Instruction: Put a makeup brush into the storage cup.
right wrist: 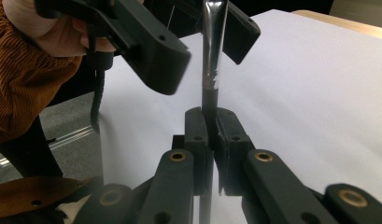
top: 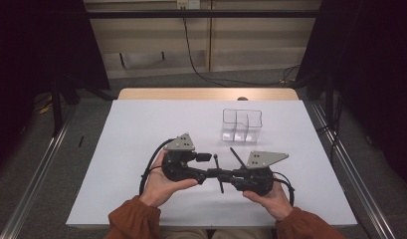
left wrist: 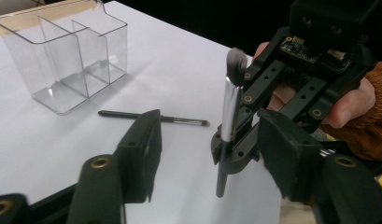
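Left gripper (left wrist: 205, 140): jaws apart, nothing pressed, makeup brush (left wrist: 229, 112) between them | right gripper (right wrist: 212, 128): clamped on brush handle, bristle end cut off at top | thin brush (left wrist: 153, 117): on table beyond left jaw, part hidden | clear organizer (left wrist: 67, 56): farther left.

A white tabletop (top: 141, 124) stands on grey floor (top: 91, 114); black curtains (top: 37, 45) flank a beige wall (top: 251, 45) behind.

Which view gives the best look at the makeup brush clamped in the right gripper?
The left gripper view: the brush shows bristles, silver ferrule and dark handle, upright in the right gripper. The right gripper view shows ferrule and handle close up, bristles cut off. The high view shows a thin dark stick.
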`<state>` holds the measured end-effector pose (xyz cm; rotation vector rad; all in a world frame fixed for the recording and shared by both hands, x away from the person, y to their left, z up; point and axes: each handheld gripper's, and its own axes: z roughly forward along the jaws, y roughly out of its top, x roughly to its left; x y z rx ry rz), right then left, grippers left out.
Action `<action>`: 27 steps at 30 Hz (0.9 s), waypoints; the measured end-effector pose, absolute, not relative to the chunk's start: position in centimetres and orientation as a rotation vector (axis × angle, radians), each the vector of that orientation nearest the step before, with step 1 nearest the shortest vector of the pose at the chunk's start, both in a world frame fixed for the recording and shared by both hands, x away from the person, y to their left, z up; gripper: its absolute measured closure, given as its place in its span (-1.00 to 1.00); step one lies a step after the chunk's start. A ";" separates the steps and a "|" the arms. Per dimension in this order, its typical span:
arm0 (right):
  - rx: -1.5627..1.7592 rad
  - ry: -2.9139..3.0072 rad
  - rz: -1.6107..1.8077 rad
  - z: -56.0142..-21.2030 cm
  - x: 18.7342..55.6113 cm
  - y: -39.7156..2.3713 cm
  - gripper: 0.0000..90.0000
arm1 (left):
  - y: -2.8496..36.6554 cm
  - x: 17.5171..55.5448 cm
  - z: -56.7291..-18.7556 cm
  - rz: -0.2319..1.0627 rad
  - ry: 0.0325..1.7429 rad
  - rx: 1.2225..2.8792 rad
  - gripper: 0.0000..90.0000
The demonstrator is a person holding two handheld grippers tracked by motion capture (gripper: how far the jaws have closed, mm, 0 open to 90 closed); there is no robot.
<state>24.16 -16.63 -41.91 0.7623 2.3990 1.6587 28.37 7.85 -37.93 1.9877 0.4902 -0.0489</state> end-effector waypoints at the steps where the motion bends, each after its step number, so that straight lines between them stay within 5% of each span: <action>1: 0.764 2.397 1.658 -41.9 24.2 -16.6 0.86 | 8.0 28.4 -38.0 -0.043 0.498 1.987 -0.23; 15: 0.784 2.378 1.661 -41.8 24.3 -17.0 0.86 | 10.5 29.3 -38.0 0.043 0.587 1.904 -0.84; 27: 0.806 2.351 1.658 -41.7 24.1 -17.6 0.86 | 14.2 29.1 -38.7 0.190 0.639 1.847 -0.92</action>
